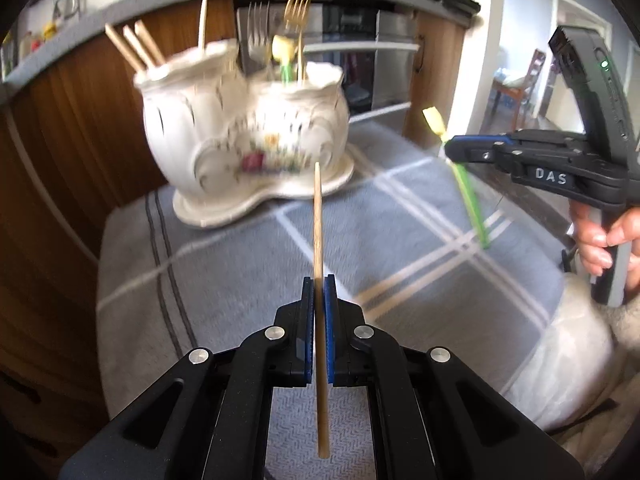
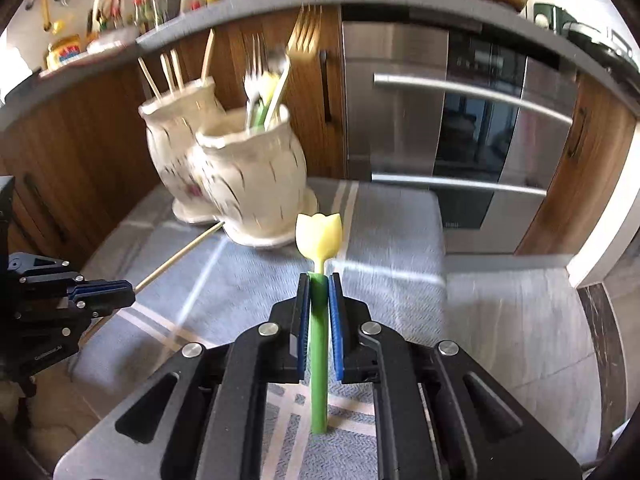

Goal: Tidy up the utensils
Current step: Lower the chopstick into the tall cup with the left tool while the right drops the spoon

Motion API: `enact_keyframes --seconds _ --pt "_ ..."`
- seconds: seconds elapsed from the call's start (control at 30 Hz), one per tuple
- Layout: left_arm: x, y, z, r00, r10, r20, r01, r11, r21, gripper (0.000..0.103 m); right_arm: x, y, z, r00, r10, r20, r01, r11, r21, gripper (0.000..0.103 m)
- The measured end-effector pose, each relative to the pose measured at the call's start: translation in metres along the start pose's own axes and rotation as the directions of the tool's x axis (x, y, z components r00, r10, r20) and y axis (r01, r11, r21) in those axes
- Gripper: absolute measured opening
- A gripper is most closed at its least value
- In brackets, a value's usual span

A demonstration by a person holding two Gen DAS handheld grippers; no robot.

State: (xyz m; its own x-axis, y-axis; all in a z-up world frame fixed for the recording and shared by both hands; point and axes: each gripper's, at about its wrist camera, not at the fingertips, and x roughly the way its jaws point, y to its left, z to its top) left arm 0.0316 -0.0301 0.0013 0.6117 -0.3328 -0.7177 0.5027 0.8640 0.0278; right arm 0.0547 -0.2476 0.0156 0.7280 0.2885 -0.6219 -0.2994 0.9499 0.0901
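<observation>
Clearly both tools are loaded: the left gripper (image 1: 319, 300) has its fingers nipped tight on a wooden chopstick (image 1: 318, 216) low in the frame's centre, and the right gripper (image 2: 319, 300) pinches the green stem of a tulip-headed plastic utensil (image 2: 319, 236). Both look light, stiff and thin, likely to pivot or slip in the pads, so a mid-shaft hold suits. Upper left, the glazed ceramic holder (image 1: 240, 128) on the checked cloth (image 1: 400, 220) looks fragile
</observation>
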Motion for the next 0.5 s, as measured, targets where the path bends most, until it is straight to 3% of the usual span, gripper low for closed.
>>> enact_keyframes --seconds 0.27,0.5 --pt "-0.039 -0.005 0.019 0.988 -0.002 0.153 -0.005 0.999 0.042 0.005 -0.029 0.006 0.019 0.991 0.01 0.132 -0.008 1.0 -0.018 0.009" --pt "-0.072 0.014 0.038 0.948 0.016 0.318 -0.016 1.0 -0.003 0.005 -0.042 0.017 0.042 0.978 0.04 0.203 -0.032 0.999 -0.041 0.009"
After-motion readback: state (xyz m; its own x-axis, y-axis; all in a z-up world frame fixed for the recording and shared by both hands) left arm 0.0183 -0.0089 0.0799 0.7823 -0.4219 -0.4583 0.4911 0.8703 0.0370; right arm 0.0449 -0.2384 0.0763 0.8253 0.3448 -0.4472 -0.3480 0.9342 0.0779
